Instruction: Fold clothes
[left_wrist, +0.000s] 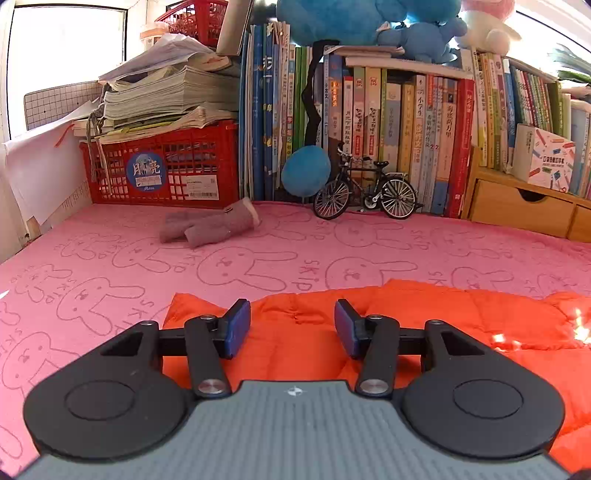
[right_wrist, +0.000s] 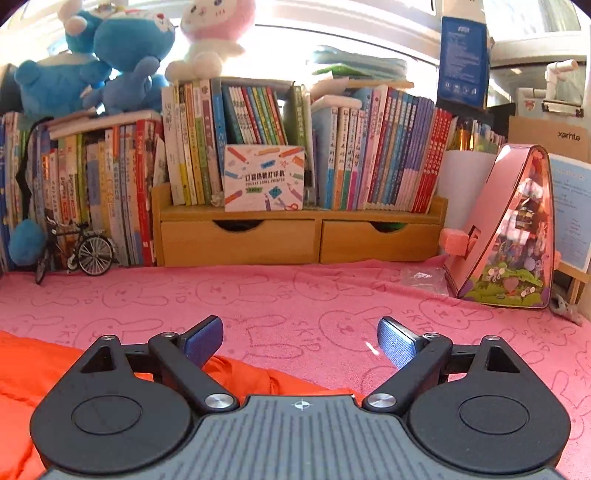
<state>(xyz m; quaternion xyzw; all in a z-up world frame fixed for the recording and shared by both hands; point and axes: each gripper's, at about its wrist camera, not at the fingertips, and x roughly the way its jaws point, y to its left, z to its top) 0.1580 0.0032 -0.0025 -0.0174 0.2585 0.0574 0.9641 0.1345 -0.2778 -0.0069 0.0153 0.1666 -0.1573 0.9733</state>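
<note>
Orange jacket (left_wrist: 406, 332) lies under the left gripper (left_wrist: 291, 326), fingers spread; the right gripper (right_wrist: 299, 341), fingers spread wider, overhangs its edge. Only the left view shows grey gloves (left_wrist: 210, 225).

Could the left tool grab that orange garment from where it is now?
Probably yes. The left tool is open and sits right over the orange garment, which lies spread on the pink towel. Nothing shows between its fingers and the fabric, so the way looks free.
</note>
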